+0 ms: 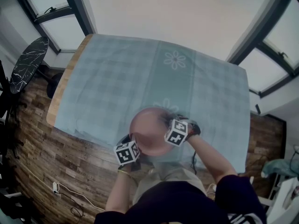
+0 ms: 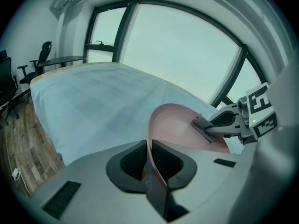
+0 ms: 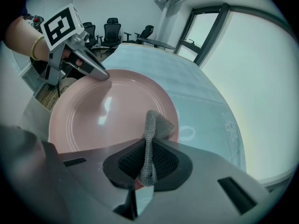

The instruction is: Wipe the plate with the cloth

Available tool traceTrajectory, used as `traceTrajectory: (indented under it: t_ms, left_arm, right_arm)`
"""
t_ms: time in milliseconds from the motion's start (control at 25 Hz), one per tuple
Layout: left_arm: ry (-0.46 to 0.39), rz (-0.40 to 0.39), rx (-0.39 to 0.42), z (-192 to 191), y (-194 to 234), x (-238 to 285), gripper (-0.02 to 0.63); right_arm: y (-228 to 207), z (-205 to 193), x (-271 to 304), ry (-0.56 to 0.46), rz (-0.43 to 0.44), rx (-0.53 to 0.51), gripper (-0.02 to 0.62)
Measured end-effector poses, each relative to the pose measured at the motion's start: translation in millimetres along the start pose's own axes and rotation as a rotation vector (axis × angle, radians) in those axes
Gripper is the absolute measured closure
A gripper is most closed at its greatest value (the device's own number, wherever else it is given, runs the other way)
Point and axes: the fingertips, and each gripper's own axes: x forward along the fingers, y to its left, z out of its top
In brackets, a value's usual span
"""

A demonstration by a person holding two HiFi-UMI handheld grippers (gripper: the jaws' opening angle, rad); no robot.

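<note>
One pink plate (image 3: 107, 111), glossy and rigid: I'd judge it slippery, breakable and moderately heavy, so the rim is the only sensible hold. That's where the left gripper (image 2: 149, 160) has it, jaws closed down on the rim edge-on, with the plate tilted and apparently lifted off the tabletop (image 1: 58, 94), over the near edge of the blue tablecloth (image 1: 117, 78). The cloth (image 3: 154, 134) is a grey mesh, soft and light, and will fold under pressure. The right gripper (image 3: 148, 160) is clamped on its lower part, leaving a short free flap sticking up past the jaws. That flap sits over the plate's near rim on the right gripper's side. It looks to be against the face, but I can't confirm contact.
</note>
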Motion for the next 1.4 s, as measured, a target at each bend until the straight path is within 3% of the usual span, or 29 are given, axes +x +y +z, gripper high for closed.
traceTrajectory:
  t_ms: [360, 1400]
  left_arm:
    - [-0.003, -0.006, 0.0, 0.4, -0.4, -0.7, 0.56]
    - [-0.006, -0.006, 0.002, -0.2, -0.3, -0.3, 0.56]
  right_arm:
    - [15.9, -13.3, 0.2, 0.035, 0.035, 0.015, 0.561]
    - [88.8, -1.0, -18.7, -0.035, 0.196, 0.131, 0.561]
